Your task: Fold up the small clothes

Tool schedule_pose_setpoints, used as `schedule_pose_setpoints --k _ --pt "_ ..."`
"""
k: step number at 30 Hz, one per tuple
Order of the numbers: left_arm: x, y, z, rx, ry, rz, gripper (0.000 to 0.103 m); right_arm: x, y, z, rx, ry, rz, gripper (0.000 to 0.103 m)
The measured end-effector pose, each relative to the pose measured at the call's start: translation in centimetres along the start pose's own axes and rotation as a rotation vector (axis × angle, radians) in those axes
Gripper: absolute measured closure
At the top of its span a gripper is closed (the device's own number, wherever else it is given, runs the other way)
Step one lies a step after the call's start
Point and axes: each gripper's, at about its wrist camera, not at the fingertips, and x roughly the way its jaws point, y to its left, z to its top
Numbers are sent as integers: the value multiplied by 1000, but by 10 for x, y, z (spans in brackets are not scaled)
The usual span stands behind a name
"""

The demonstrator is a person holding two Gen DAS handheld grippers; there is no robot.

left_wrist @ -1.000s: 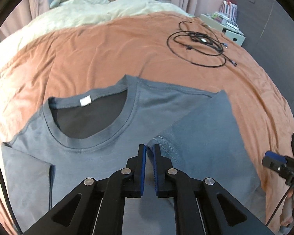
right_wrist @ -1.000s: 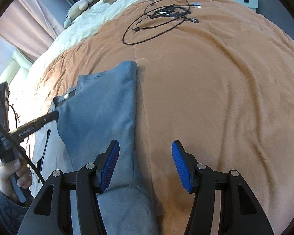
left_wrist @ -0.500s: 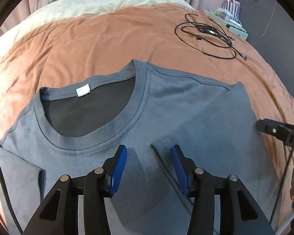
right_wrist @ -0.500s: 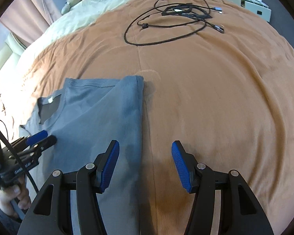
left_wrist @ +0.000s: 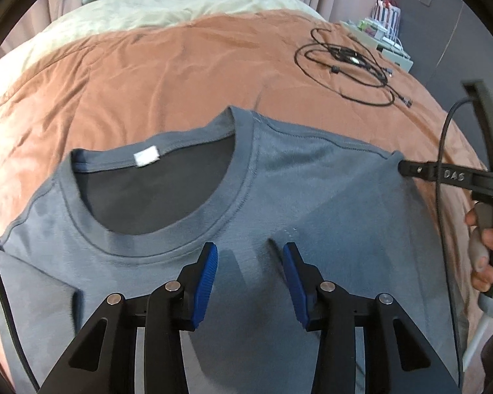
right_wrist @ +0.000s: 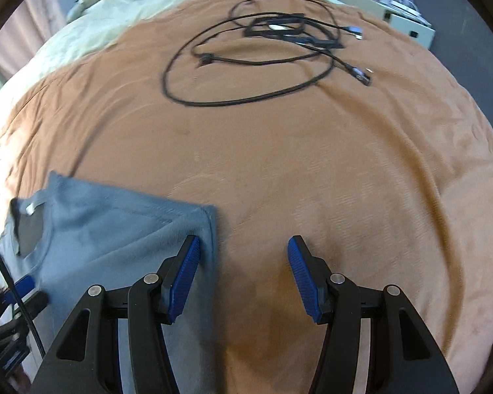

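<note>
Left tool (left_wrist: 249, 272) had let go of the folded-in sleeve, jaws closing empty over the T-shirt (left_wrist: 312, 197); right tool (right_wrist: 243, 275) apart, empty. First side fold done.

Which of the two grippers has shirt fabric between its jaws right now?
The left gripper: its closing jaws straddle the grey T-shirt just below the collar. The right gripper mostly spans bare orange blanket beside the shirt's folded edge.

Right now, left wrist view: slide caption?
Left gripper closing above a grey T-shirt on the orange blanket, nothing pinched.
</note>
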Motion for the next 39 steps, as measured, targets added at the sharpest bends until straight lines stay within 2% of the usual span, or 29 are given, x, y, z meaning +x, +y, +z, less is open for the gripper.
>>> schedule_pose_setpoints --k 5,11,14,16,19,24,27,35,39 --pt "-26 15 -2 -25 -31 12 59 -6 5 -4 12 -14 -8 49" --pt "-69 33 -12 -76 -67 -3 58 -52 14 -24 -29 -86 40 49" --pt "-95 35 -19 -85 -96 -6 43 -82 16 -40 -41 -121 75 49" --pt "-115 35 -25 -85 -125 4 24 -100 17 -51 -54 -120 77 49" --pt "-150 38 -34 -94 -175 23 13 -131 19 -71 -86 -128 91 49" --pt "-201 44 -55 -123 -210 4 12 -174 14 -104 -102 -150 32 49" --pt "-230 45 -69 -114 -239 19 12 -203 22 -122 -135 -177 2 49" --pt "-297 50 -115 -81 -304 62 12 -276 30 -170 -173 -227 15 49" --pt "-319 57 -136 -97 -296 53 12 -300 33 -196 -233 -223 -14 49"
